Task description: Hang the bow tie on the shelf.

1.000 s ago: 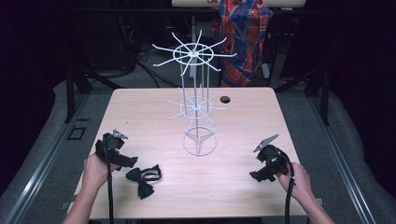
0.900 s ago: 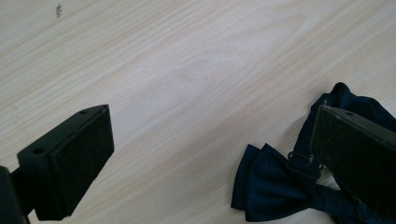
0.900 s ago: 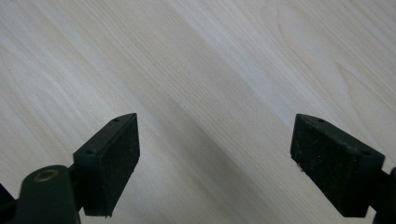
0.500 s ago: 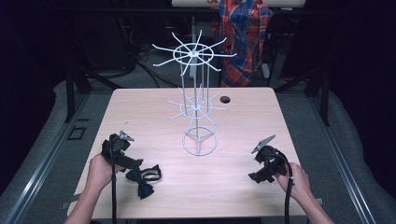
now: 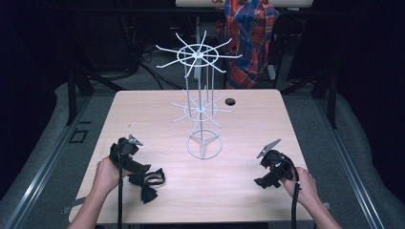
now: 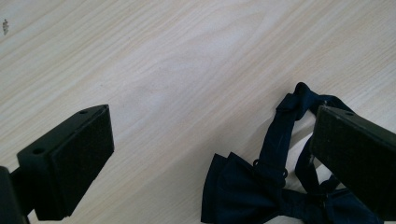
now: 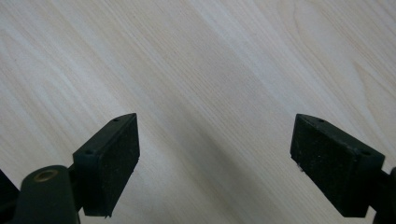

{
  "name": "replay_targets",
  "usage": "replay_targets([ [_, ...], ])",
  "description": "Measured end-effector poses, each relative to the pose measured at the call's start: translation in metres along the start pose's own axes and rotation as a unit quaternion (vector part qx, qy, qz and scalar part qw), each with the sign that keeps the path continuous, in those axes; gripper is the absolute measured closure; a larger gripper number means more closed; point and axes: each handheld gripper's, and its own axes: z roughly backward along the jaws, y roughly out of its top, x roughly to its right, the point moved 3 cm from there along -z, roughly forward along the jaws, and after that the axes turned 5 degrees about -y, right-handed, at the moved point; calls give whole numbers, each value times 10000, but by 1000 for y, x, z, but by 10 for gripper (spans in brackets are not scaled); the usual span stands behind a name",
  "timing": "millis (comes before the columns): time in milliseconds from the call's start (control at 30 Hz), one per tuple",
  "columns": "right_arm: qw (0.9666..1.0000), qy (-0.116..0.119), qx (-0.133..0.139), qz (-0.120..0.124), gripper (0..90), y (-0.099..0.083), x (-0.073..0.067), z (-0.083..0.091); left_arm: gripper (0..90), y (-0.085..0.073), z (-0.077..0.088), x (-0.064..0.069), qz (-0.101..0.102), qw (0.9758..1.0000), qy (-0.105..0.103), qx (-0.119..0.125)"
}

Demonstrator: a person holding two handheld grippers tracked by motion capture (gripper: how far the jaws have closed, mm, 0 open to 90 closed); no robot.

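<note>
A dark navy bow tie [image 5: 147, 183] with its strap lies flat on the wooden table [image 5: 248, 124] near the front left. My left gripper [image 5: 139, 171] hovers just beside it, open. In the left gripper view the bow tie [image 6: 261, 186] lies low between the jaws, toward the right one, and nothing is gripped. My right gripper [image 5: 263, 181] stands open over bare wood at the front right; its view has only table [image 7: 210, 70] between the wide jaws. A white wire display rack [image 5: 200, 109] with radiating hooks stands at the table's middle.
A small dark round hole [image 5: 230, 101] sits in the tabletop behind the rack. A person in a plaid shirt [image 5: 250, 33] stands beyond the far edge. Metal frame legs and cables flank the table on dark floor.
My left gripper has moved right and toward the front, from the table's left side to the bow tie. The right gripper has hardly shifted.
</note>
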Motion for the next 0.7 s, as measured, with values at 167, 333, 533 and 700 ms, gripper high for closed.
replay_targets([
  [167, 10000, -15, -11, -12, 153, 0, 1, -1, 0, 1, -8, 5, -124, 9998, -37, -153],
  [333, 10000, 17, 6, -44, 153, 0, 0, -2, 0, 4, -15, 12, -255, 9993, -79, -279],
  [533, 10000, 10, -83, 9, 154, -1, 0, -2, 0, 6, -22, 18, -299, 9990, -118, -301],
  [700, 9999, 11, -122, 41, 154, -1, -1, -4, 26, 9, -28, 22, -346, 9987, -127, -364],
])
